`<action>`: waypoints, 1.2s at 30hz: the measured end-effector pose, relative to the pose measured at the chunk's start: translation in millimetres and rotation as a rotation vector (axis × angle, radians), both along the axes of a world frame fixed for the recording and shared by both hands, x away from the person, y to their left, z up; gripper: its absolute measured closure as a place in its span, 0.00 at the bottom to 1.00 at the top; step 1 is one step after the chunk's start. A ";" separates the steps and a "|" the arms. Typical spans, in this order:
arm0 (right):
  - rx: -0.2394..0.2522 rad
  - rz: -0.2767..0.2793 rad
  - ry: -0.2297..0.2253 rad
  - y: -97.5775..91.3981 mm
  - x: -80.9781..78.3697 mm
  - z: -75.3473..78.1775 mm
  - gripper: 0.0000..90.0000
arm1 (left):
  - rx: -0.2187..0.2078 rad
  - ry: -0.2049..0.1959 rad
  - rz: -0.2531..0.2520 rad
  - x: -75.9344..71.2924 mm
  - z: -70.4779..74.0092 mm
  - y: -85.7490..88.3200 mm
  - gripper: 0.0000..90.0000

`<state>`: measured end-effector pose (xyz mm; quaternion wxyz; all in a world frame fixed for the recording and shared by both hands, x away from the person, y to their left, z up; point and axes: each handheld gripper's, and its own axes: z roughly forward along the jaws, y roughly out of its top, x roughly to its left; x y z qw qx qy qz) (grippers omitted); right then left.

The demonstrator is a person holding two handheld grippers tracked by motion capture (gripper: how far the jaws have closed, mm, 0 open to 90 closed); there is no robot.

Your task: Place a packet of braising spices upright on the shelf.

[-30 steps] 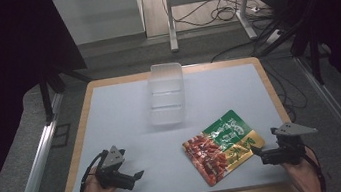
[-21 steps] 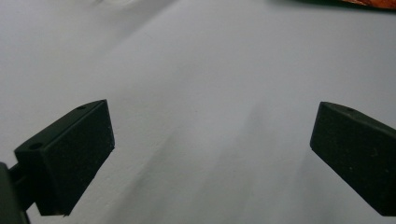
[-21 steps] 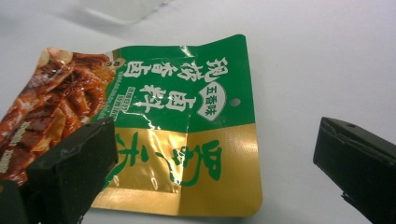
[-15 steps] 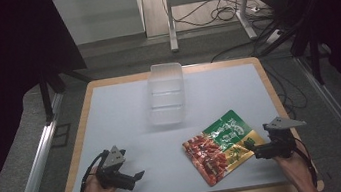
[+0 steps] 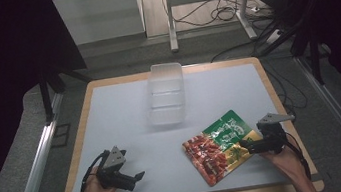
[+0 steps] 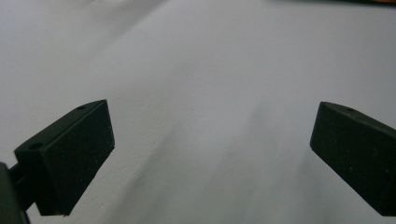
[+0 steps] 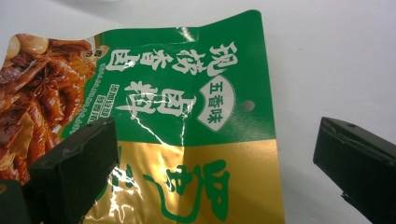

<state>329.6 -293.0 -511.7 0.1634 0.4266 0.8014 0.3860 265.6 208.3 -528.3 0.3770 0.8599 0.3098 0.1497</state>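
The worktop (image 5: 110,109) carries a clear tray (image 5: 165,94) near its far edge and a snack pouch (image 5: 218,145) flat near the near right corner. The pouch looks light, floppy and slick; its right edge (image 7: 266,140) seems the best hold. The right tongs (image 5: 247,144) stand spread at that edge, gripping nothing. The left tongs (image 5: 137,177), also spread, hold nothing at the near left corner.

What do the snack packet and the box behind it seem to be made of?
Snack packet: probably glossy plastic film, since its printed face creases and catches white glare.
Box: likely clear, slightly frosted plastic, since the pale table shows through its walls.
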 end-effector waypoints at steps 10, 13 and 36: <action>-0.019 0.003 0.072 2.4 9.1 -1.7 0.15 | 0.004 -0.002 -0.004 -0.2 -0.1 -0.8 0.00; -0.024 0.010 0.097 3.3 12.5 -3.6 0.21 | 0.005 -0.002 -0.005 -0.2 -0.2 -0.9 0.00; -0.117 0.145 0.014 42.0 27.3 17.8 0.60 | 0.021 -0.003 -0.006 0.0 -1.1 -2.2 0.00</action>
